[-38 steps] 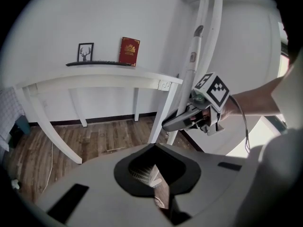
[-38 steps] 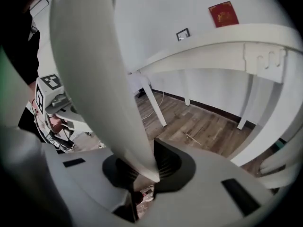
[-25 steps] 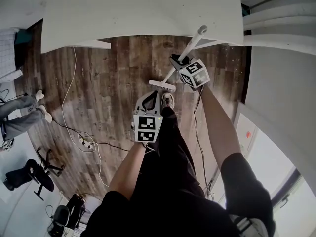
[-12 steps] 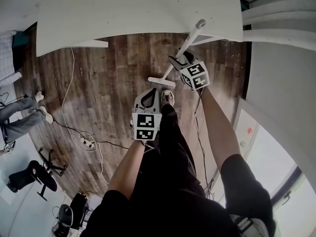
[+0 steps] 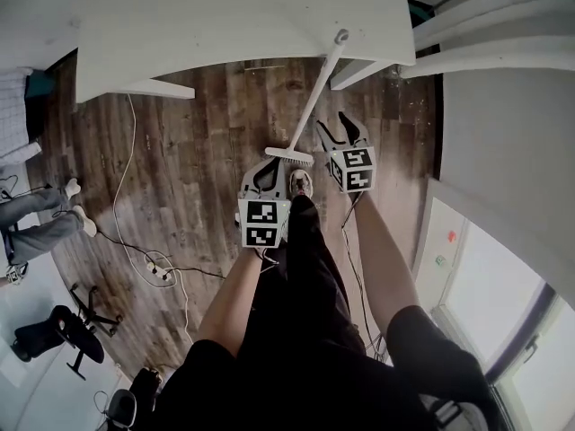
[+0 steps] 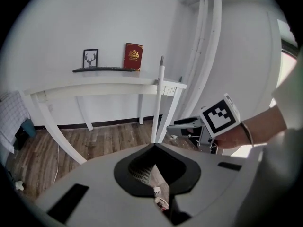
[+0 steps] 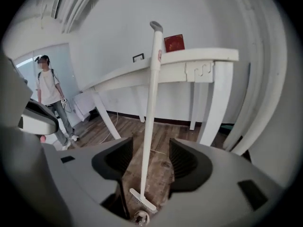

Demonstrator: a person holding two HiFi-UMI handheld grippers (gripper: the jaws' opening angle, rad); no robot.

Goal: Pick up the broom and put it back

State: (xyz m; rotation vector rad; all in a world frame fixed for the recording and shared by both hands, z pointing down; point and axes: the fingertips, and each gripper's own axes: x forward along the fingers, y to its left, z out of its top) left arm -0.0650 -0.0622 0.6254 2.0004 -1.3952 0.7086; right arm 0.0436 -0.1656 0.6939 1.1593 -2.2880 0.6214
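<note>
The white broom (image 5: 314,97) stands with its head on the wood floor and its handle tip leaning on the edge of the white table (image 5: 234,16). My right gripper (image 5: 339,131) is just right of the handle, clear of it, and its jaws have just been opening. From the right gripper view, the handle (image 7: 150,108) rises beyond the gap between the spread jaws of that gripper (image 7: 150,148), and neither pad touches it. My left gripper (image 5: 268,173) hovers near the broom head, shut and empty. In the left gripper view the handle (image 6: 158,103) stands ahead.
A white cable and a power strip (image 5: 157,260) lie on the floor at left. A person (image 7: 47,93) stands by the far end of the table. A framed picture (image 6: 90,58) and a red book (image 6: 133,56) rest on the table. My shoe (image 5: 304,183) is beside the broom head.
The right gripper opened, let go of the broom handle and drew back toward me. The broom stays leaning on the table edge. The left gripper barely moved.
</note>
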